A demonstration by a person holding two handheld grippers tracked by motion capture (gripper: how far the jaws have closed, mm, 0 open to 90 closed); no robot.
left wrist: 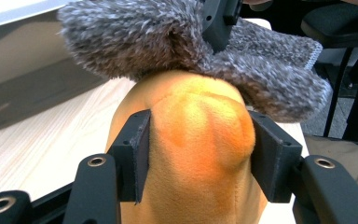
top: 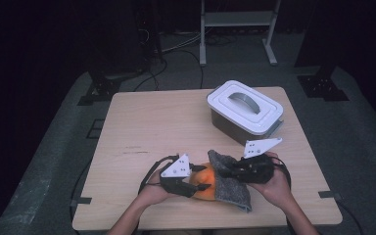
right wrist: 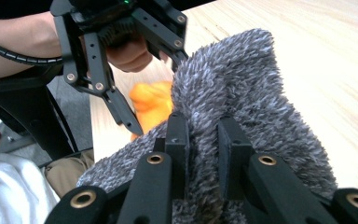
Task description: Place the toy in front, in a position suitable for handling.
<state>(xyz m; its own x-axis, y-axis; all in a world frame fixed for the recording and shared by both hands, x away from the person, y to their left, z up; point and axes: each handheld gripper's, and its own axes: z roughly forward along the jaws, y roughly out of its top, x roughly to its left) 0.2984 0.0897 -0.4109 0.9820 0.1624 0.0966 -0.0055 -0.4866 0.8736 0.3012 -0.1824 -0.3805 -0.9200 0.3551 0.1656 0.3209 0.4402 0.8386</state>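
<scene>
An orange plush thing (top: 208, 192) lies near the table's front edge. My left gripper (top: 204, 185) is shut on it, and in the left gripper view both pads dent the orange plush (left wrist: 200, 186) from the sides. A grey fuzzy cloth (top: 235, 188) drapes over its far end. My right gripper (top: 225, 170) comes in from the right and is shut on a pinched fold of that cloth (right wrist: 261, 93). The right gripper view has the left gripper (right wrist: 157, 93) around the orange plush (right wrist: 151, 105) beyond the cloth. The grey cloth (left wrist: 135, 37) hangs over the plush in the left gripper view.
A grey box with a white handled lid (top: 245, 110) stands at the back right of the wooden table (top: 152, 122). A metal shelf frame (top: 237, 29) and cables are on the floor behind. Both forearms come in over the front edge.
</scene>
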